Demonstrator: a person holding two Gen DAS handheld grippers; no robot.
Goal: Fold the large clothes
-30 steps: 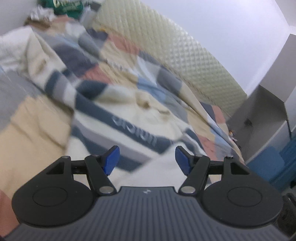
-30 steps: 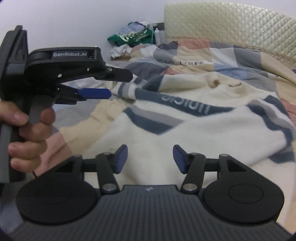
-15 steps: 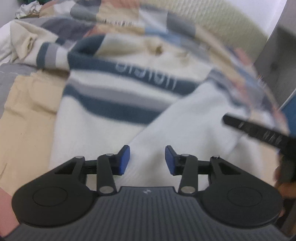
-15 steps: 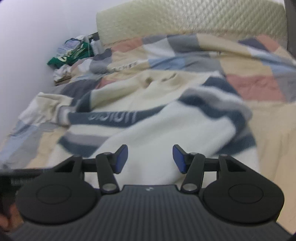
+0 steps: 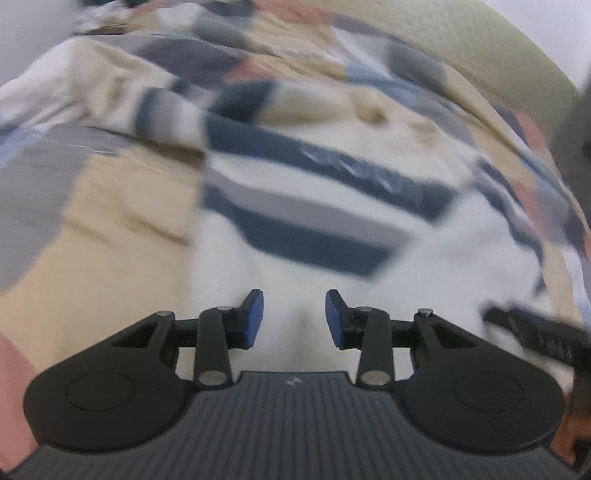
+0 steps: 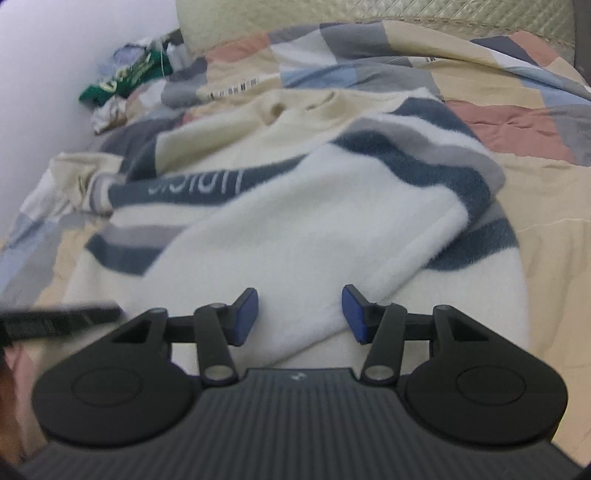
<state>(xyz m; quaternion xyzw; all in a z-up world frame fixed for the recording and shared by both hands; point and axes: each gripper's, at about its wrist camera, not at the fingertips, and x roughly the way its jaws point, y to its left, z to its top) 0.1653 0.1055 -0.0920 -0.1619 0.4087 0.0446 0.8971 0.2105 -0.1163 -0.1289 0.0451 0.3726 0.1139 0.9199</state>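
A large cream sweater (image 5: 303, 206) with navy and grey stripes lies on the bed, chest lettering up. In the right wrist view the sweater (image 6: 295, 229) has one sleeve folded across its body. My left gripper (image 5: 293, 319) is open and empty just above the sweater's white lower part. My right gripper (image 6: 300, 314) is open and empty above the lower hem, near the folded sleeve's end. Each gripper shows at the edge of the other's view: the right gripper (image 5: 535, 336) and the left gripper (image 6: 55, 319).
A patchwork quilt (image 6: 517, 122) covers the bed. A padded beige headboard (image 6: 369, 14) runs along the far side. A pile of green and white clothes (image 6: 125, 81) sits at the far left by the wall. A dark cabinet (image 5: 576, 147) stands at the right.
Both grippers have dropped closer to the sweater's lower part. The left gripper's jaws narrowed a second ago and have since widened a little. The right gripper's jaws have opened slightly wider.
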